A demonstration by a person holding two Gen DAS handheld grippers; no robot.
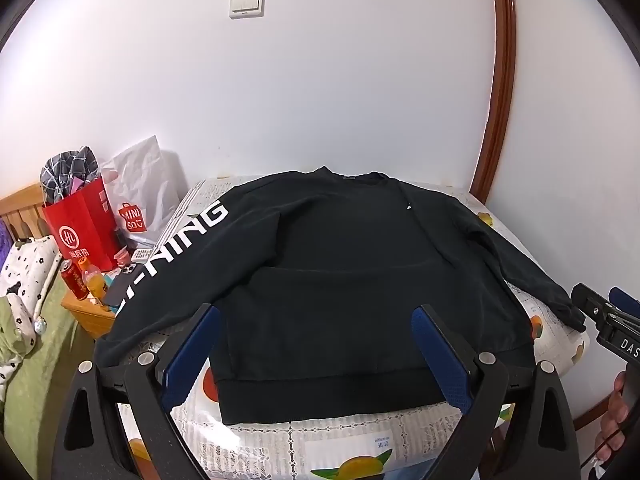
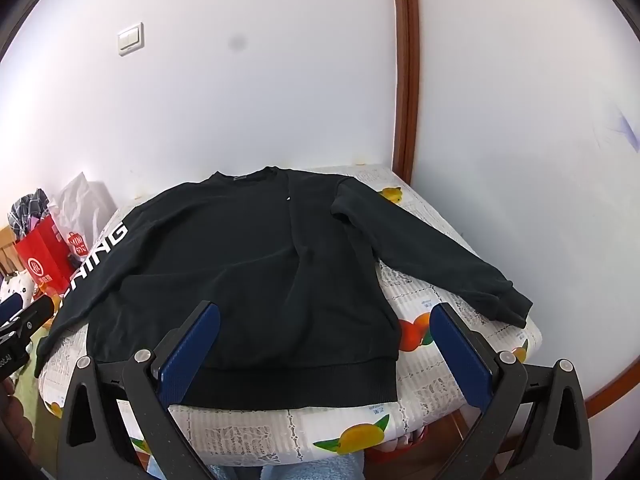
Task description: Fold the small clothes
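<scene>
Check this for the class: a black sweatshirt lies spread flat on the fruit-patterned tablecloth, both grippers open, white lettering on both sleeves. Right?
Not quite. Only one sleeve of the sweatshirt carries white lettering; the other sleeve is plain black, as the right wrist view shows. The rest stands.

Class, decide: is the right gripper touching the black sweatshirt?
Cannot tell. In the right wrist view, the open right gripper frames the black sweatshirt hem without showing a gap.

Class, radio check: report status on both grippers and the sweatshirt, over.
Left gripper open, empty. Right gripper open, empty. Black sweatshirt flat on fruit-print tablecloth, sleeves spread, unfolded. Nothing lying on it.
</scene>
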